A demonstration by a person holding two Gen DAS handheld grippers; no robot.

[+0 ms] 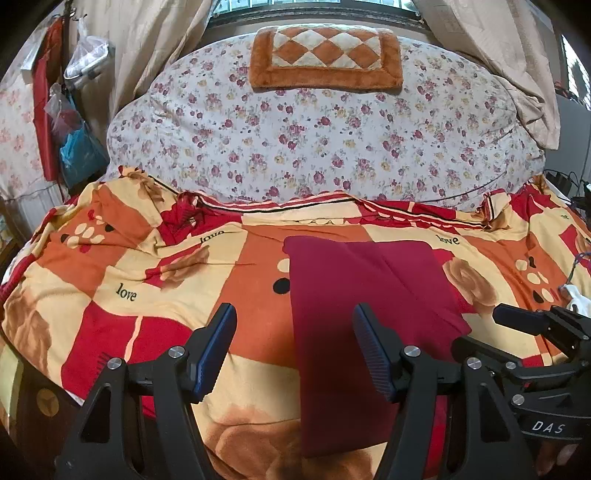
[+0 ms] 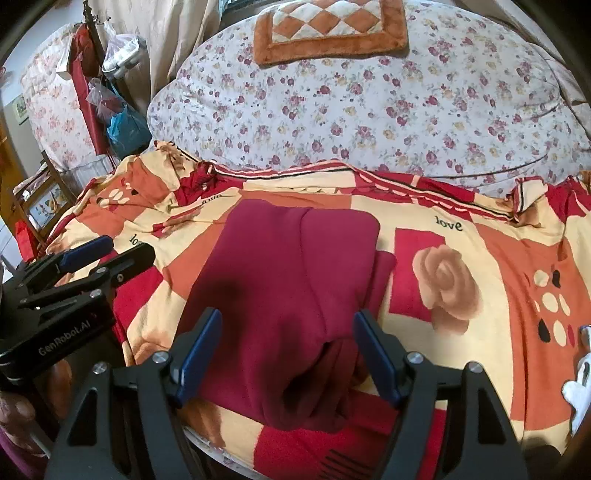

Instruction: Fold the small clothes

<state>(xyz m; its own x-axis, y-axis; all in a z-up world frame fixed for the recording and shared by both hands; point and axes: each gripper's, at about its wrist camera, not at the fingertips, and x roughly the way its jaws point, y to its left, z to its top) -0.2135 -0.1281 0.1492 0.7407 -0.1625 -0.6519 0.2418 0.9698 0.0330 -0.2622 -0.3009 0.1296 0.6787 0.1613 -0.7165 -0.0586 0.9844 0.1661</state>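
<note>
You are working over a bed: a soft blanket (image 1: 122,266) in red, orange and cream checks, printed with roses and the word "love", covers the lower half of both views, and behind it, across the upper middle, lies a puffy white quilt (image 1: 314,140) with small purple flowers. A plush orange-and-cream diamond-patterned cushion (image 1: 327,55) sits at the top centre, beige curtains (image 1: 155,33) hang in the upper left, and plastic bags (image 1: 77,110) dangle at the left edge.

The dark red, matte knit garment (image 1: 354,317) lies folded flat on the blanket in the lower centre of your left wrist view, a long rectangle with its long axis running from the bottom of the frame up toward the quilt. A lengthwise crease divides its far end. In your right wrist view the garment (image 2: 288,288) shows a second layer jutting out on its right side and a puckered opening at the near end.

Your left gripper (image 1: 293,347) is spread wide, its ribbed blue pads (image 1: 216,347) holding nothing. Your right gripper (image 2: 288,350) is likewise spread, its fingers standing on either side of the garment's near end.
</note>
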